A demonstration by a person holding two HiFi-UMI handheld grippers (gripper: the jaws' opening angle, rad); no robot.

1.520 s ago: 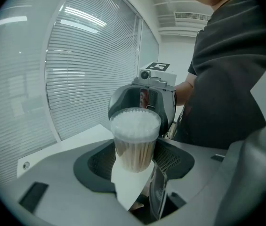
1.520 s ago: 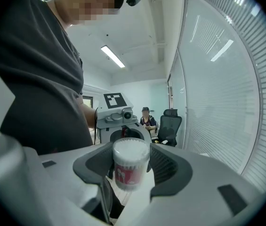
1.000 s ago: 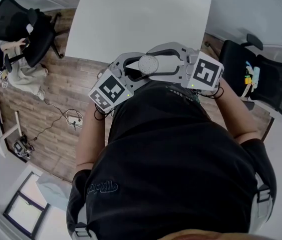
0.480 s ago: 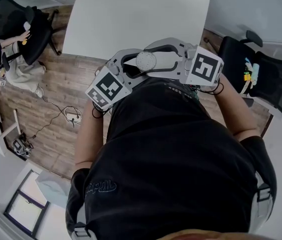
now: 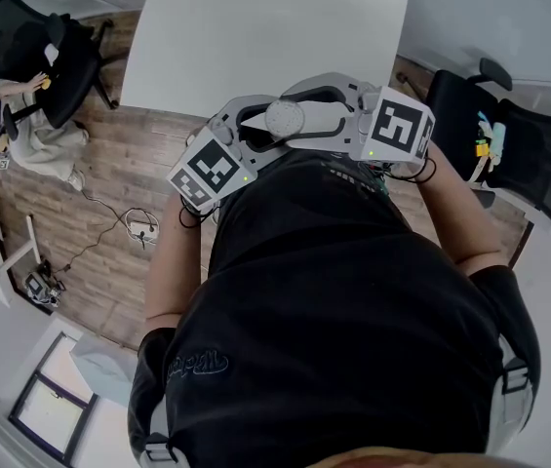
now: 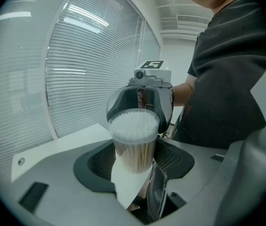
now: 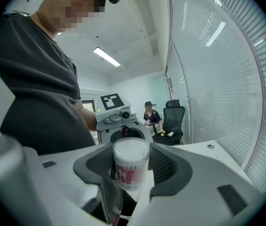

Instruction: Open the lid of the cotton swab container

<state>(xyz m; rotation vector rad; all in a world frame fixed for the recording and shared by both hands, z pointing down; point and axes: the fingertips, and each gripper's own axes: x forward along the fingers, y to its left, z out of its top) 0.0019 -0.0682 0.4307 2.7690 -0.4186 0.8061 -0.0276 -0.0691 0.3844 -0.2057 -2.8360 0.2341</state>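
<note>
White table (image 5: 255, 37), cotton swab container (image 5: 285, 118) at its near edge, gripped both sides

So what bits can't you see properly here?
- Head view: the cotton swab container shows only its round top; the left claw and right claw cover its sides.
- Right gripper view: its red label is too small to read.
- Left gripper view: see-through plastic, so whether it's open is unclear.

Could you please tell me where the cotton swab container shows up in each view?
Head view: container upper middle, just above the black shirt.
Left gripper view: container at centre, black shirt on the right.
Right gripper view: container low centre, black shirt on the left.
Shared landmark: the black shirt.
</note>
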